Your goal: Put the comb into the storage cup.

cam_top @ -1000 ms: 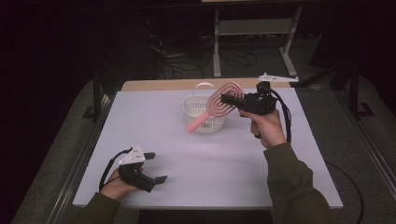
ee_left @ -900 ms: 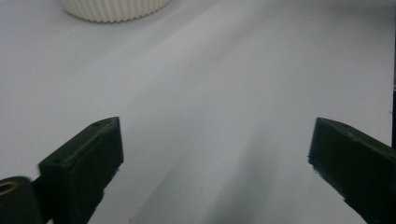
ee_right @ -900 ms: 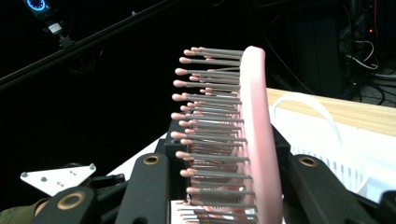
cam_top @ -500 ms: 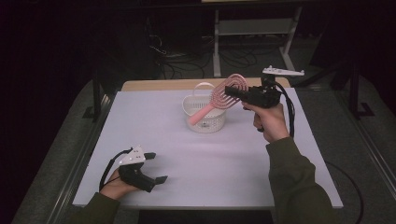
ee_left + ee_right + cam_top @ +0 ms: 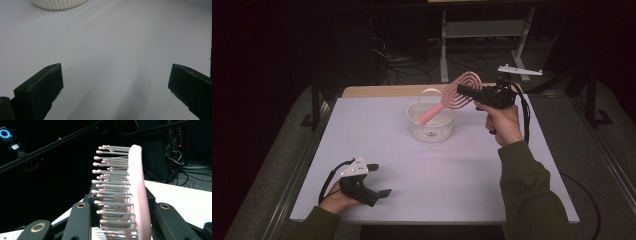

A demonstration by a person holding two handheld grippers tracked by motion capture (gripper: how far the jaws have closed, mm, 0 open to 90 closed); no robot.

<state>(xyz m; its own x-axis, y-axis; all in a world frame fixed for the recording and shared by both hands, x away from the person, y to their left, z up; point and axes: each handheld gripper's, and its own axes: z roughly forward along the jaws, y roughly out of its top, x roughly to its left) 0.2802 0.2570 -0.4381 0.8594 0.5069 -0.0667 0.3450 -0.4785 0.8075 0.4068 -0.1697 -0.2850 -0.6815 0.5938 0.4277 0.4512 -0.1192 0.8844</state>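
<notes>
Holding a pink hairbrush (image 5: 451, 97) by its round head, right tool (image 5: 468, 91) is clenched on it, raised above the counter (image 5: 462, 165) just right of the white basket (image 5: 431, 122). Brush is tilted: head up at the tool, handle sloping down-left with its end over the basket opening; can't tell from the high view whether the handle tip touches the rim. Right gripper view has the brush head (image 5: 130, 195) edge-on between the two black jaws, bristles pointing left in that view, pink back to the right, jaws pressed on both sides.

Left tool (image 5: 379, 185) sits low at the near-left corner of the counter, released, jaws wide apart with nothing between them. Left gripper view confirms: bare white counter between the jaws (image 5: 112, 75), ribbed base of the basket (image 5: 58, 3) at the top edge, well apart from the tool.

Basket stands upright near the counter's far middle, handle arched over the top. Both forearms in dark green sleeves come in from the bottom of the high view
</notes>
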